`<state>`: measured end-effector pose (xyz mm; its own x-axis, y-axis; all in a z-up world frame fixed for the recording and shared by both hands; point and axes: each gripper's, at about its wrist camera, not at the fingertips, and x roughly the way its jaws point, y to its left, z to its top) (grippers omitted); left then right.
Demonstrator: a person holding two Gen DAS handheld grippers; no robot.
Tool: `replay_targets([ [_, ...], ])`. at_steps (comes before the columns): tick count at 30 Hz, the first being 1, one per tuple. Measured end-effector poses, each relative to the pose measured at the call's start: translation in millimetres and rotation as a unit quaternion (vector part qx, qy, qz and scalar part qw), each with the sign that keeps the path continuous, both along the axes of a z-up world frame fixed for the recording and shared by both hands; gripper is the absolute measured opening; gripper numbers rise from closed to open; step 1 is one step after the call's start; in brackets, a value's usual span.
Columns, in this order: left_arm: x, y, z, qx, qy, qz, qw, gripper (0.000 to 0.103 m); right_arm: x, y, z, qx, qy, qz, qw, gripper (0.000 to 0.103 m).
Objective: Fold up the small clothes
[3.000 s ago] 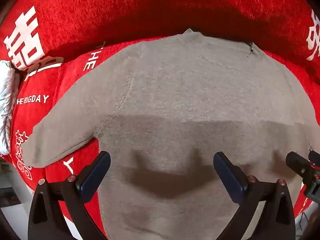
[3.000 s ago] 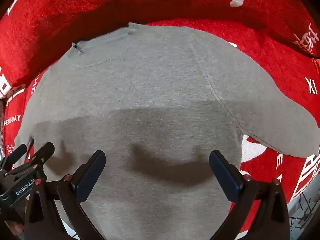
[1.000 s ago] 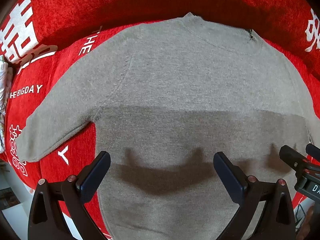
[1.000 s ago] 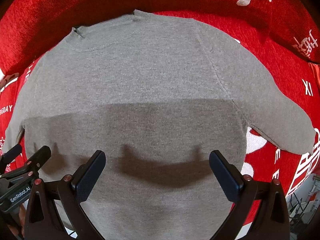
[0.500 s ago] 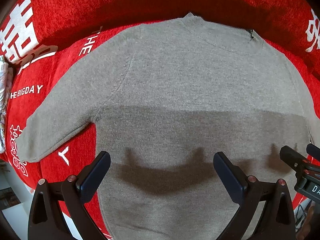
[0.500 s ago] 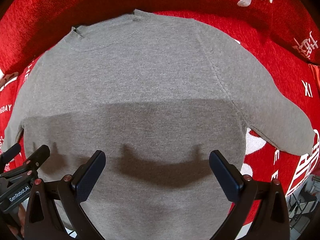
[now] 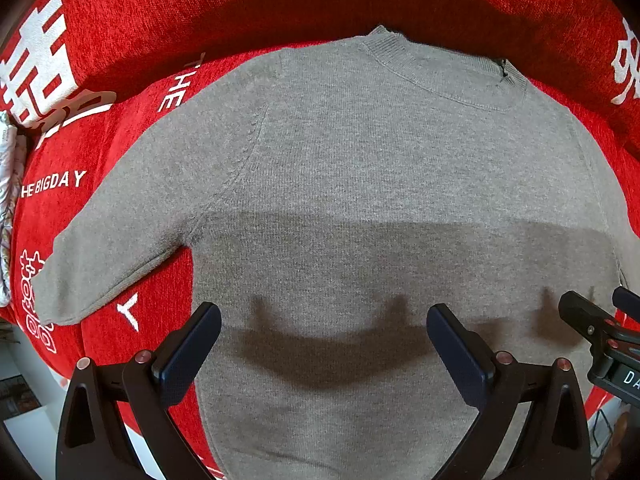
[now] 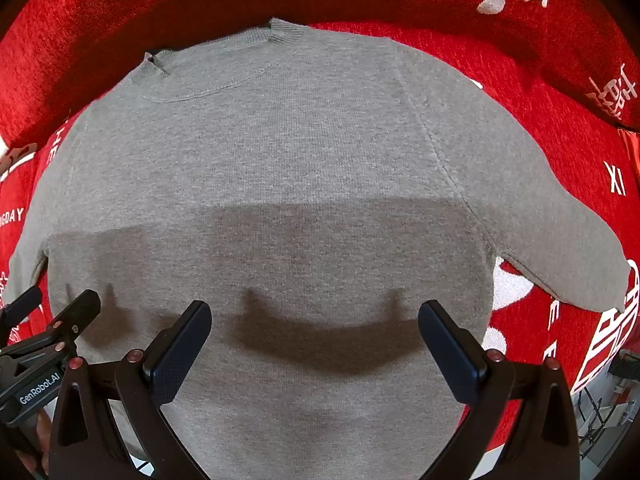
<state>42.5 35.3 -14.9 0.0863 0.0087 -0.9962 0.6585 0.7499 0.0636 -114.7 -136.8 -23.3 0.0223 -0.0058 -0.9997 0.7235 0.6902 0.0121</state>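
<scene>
There was one grey sweater, spread flat and face up on one red cloth printed with white lettering, its collar at the far side and its two sleeves angled out left and right. Two grippers hovered over the near part of the sweater: the left gripper and the right gripper, each with jaws spread wide and holding nothing. Bare red cloth lay beyond both sleeve cuffs and past the collar. At the near left, the cloth's edge dropped off to a pale surface.
</scene>
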Motion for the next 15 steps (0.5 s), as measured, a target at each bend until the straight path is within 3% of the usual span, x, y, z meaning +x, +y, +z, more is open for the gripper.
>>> replay_targets([
  [15, 1.5, 1.7, 0.3, 0.000, 0.001, 0.001, 1.0000, 0.103, -0.5, 0.2, 0.0, 0.000, 0.000, 0.000, 1.000, 0.103],
])
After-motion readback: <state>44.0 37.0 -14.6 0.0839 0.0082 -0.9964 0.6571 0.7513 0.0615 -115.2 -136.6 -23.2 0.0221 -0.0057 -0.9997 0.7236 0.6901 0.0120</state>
